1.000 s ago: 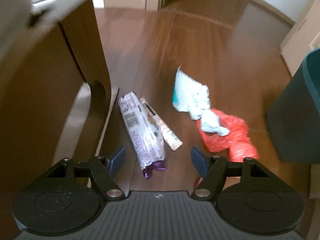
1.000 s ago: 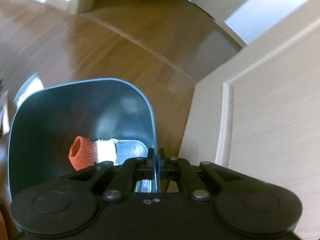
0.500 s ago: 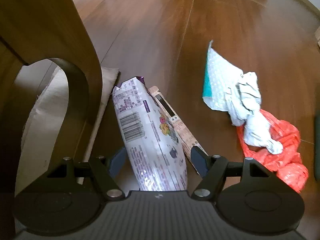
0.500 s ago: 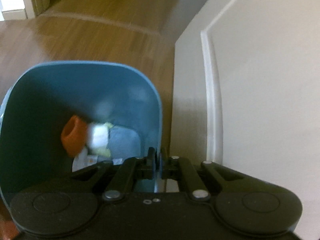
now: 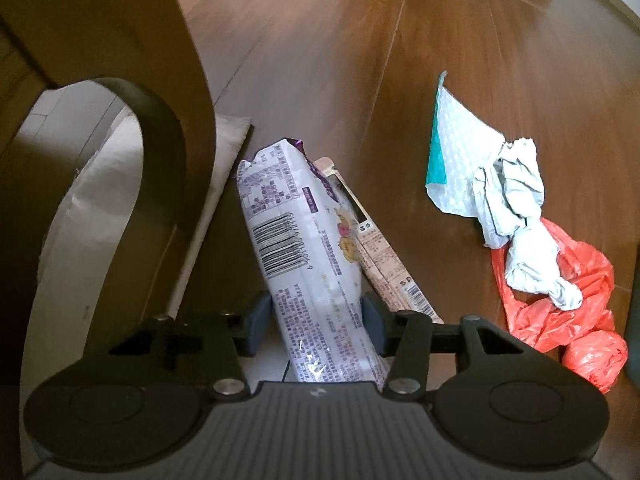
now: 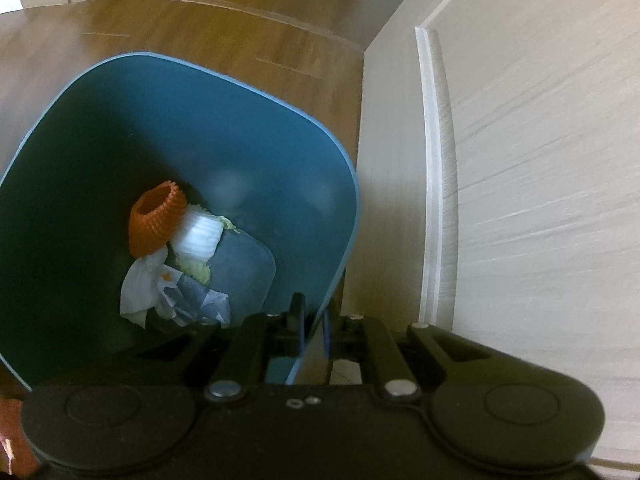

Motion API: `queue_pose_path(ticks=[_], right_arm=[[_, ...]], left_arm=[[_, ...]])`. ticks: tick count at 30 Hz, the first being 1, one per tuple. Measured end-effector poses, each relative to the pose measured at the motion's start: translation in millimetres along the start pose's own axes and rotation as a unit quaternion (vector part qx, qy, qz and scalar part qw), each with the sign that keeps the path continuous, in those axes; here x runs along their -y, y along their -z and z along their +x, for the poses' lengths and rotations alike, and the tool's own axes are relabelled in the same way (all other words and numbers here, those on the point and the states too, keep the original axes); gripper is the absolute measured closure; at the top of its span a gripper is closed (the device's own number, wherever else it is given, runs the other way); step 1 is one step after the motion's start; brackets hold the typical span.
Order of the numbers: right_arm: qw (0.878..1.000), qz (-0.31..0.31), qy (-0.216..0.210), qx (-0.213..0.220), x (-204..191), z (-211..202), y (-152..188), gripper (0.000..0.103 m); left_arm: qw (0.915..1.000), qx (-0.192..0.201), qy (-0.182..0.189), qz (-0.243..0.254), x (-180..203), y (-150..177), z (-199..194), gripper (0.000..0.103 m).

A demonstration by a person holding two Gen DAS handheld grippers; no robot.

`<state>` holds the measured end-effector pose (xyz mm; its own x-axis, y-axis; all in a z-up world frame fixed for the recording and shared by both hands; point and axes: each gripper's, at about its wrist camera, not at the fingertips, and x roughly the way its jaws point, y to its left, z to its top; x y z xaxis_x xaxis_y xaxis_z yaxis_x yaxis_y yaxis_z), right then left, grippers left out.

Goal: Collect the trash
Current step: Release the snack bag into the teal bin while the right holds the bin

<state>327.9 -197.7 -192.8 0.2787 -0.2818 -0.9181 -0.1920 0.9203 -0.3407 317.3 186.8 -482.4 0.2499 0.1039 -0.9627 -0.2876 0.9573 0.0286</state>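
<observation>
A white and purple snack packet (image 5: 304,264) lies on the wooden floor, and my left gripper (image 5: 316,318) is closing on its near end, both blue pads touching its sides. A beige wrapper (image 5: 384,256) lies against the packet's right side. Further right are a teal-and-white bag (image 5: 456,160), a crumpled white paper (image 5: 520,216) and a red plastic bag (image 5: 568,312). My right gripper (image 6: 313,326) straddles the near rim of the blue bin (image 6: 224,76); its jaws are opening, and a thin gap shows beside the rim. Inside the bin lie an orange ribbed cup (image 6: 158,216) and papers.
A curved wooden furniture leg (image 5: 168,92) stands just left of the packet, with a flat cardboard sheet (image 5: 96,208) behind it. A pale cabinet door (image 6: 532,152) rises right beside the bin. Bare wooden floor (image 5: 328,60) stretches beyond the trash.
My left gripper came down over the packet, and its jaws narrowed onto it. In the right wrist view the bin's inside has come more into view, and the jaws have parted slightly.
</observation>
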Motion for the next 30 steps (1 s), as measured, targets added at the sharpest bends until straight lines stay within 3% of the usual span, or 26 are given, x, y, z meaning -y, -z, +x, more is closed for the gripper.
queue_pose_path(ticks=[7, 16, 22, 26, 30], right_arm=[[1.000, -0.007, -0.013, 0.012, 3.8, 7.9, 3.1, 0.093], [0.999, -0.018, -0.037, 0.011, 6.4, 12.2, 9.7, 0.092], [0.998, -0.034, -0.045, 0.017, 1.4, 13.6, 13.1, 0.091], [0.998, -0.041, -0.051, 0.027, 3.5, 12.3, 11.9, 0.091], [0.996, -0.062, -0.046, 0.039, 1.1, 11.2, 14.8, 0.091]], left_arm=[[0.9997, 0.023, 0.004, -0.001, 6.5, 10.8, -34.0, 0.056], [0.9926, 0.083, 0.083, 0.032, 39.8, 22.9, -133.6, 0.056], [0.9753, 0.134, 0.156, 0.081, 82.7, 16.8, -225.7, 0.056], [0.9575, 0.168, 0.195, 0.130, 119.3, 18.2, -277.7, 0.056], [0.9404, 0.161, 0.236, 0.185, 165.4, 19.0, -307.8, 0.056]])
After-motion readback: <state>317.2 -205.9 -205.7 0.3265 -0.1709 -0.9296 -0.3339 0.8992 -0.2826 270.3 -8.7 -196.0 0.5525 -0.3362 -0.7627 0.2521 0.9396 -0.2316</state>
